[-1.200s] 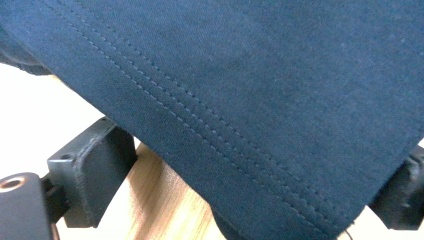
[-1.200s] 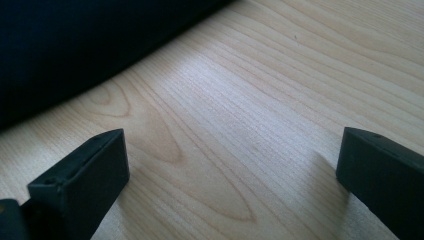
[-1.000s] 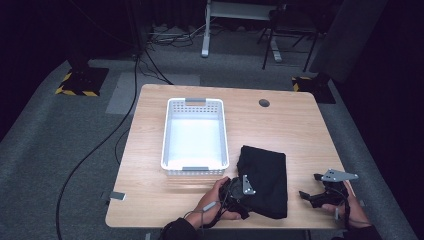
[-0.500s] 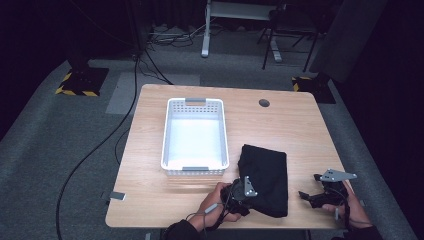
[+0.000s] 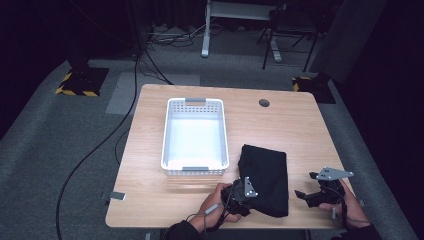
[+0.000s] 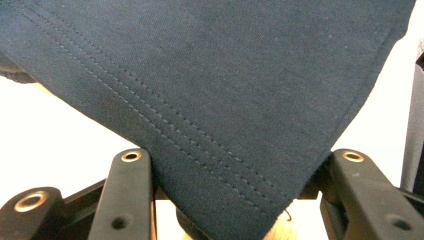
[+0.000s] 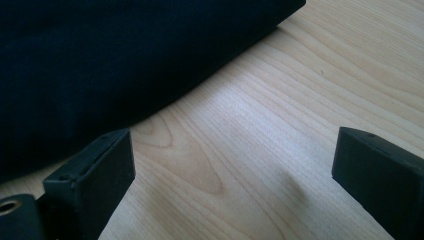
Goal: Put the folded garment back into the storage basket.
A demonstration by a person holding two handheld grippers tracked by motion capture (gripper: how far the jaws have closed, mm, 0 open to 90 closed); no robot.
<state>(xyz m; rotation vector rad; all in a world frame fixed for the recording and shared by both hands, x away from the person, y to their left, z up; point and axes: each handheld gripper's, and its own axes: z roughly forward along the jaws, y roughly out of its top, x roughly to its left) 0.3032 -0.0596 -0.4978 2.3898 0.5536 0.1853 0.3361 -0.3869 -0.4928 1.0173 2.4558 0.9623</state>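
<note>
A folded dark cloth [image 5: 267, 172] lies on the wooden table [image 5: 290, 125], right of the basket. My left gripper [image 5: 248, 196] sits at its near left corner. In the left gripper view, a stitched hem of the cloth [image 6: 225, 100] fills the gap between the two jaws of the left gripper [image 6: 237, 200]. These jaws have just been closing and now press the fabric from both sides. My right gripper [image 5: 303, 196] hovers low over bare wood just right of the cloth. In its own view, the right gripper [image 7: 232, 165] stands open with nothing between its jaws, and the cloth edge [image 7: 125, 75] lies beyond.
A white perforated basket [image 5: 167, 135] stands empty on the table's left half, just left of the cloth. A round cable hole [image 5: 264, 103] is at the far side. The table's near edge runs close under both hands.
The left gripper has drawn in on the cloth's near left corner, which now looks slightly bunched. The right gripper has barely shifted.
</note>
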